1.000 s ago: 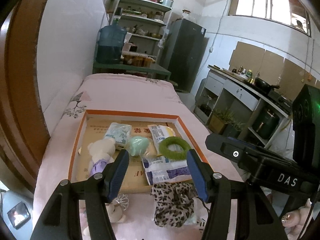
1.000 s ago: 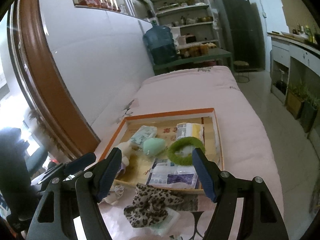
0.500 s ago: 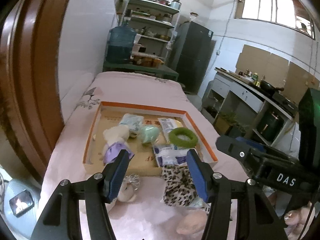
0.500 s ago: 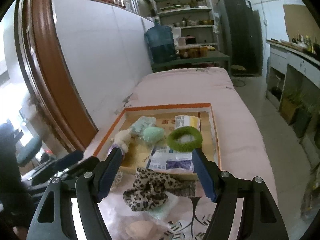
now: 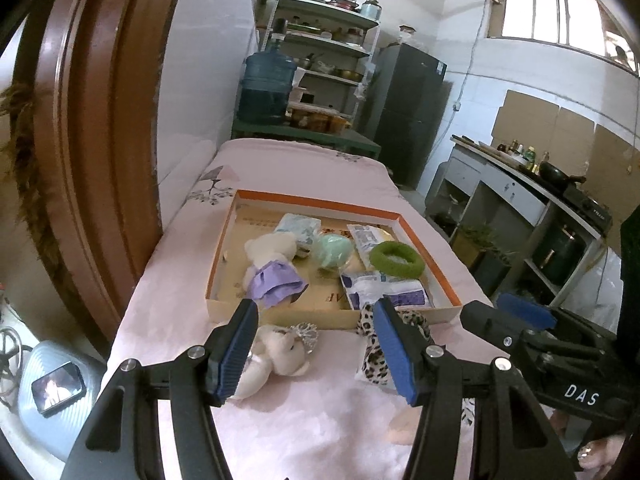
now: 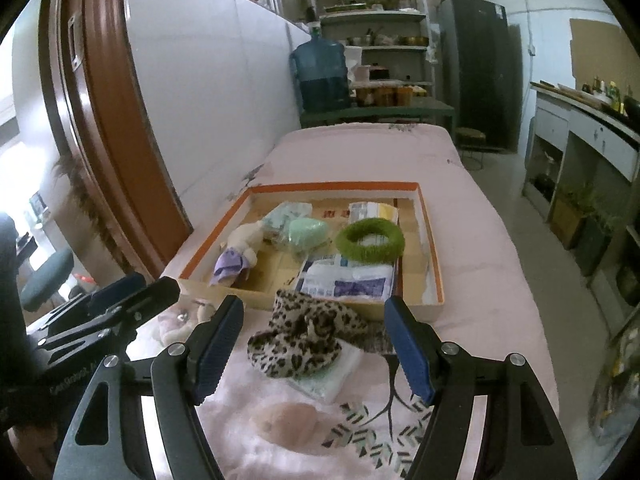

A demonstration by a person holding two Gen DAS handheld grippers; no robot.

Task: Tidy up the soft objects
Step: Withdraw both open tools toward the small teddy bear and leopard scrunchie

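Observation:
An orange-rimmed cardboard tray [image 5: 320, 201] [image 6: 336, 188] lies on the pink bed. In it are a white bear in a purple dress [image 5: 272, 264] [image 6: 236, 248], a mint-green pad [image 5: 332, 250], a green fuzzy ring [image 5: 396, 258] [image 6: 370, 238] and several tissue packs [image 5: 384, 292]. In front of the tray my left gripper [image 5: 314, 350] stands open and empty, above a small white bear with a silver crown [image 5: 280, 354]. My right gripper [image 6: 314, 348] is open and empty too. A leopard-print cloth [image 6: 304, 340] [image 5: 416, 318] lies beyond its fingers on a pale tissue pack [image 6: 332, 376].
A pink soft lump [image 6: 288, 420] lies on the bedding close to me. A brown door frame [image 5: 92, 120] stands on the left. Behind the bed are a water jug [image 5: 266, 88], shelves and a dark fridge [image 5: 408, 112]. A kitchen counter [image 5: 520, 176] runs along the right.
Both grippers have drawn back from the tray, which now sits farther off. The small crowned bear, the leopard cloth and the pink lump have come more fully into view. Jaws unchanged.

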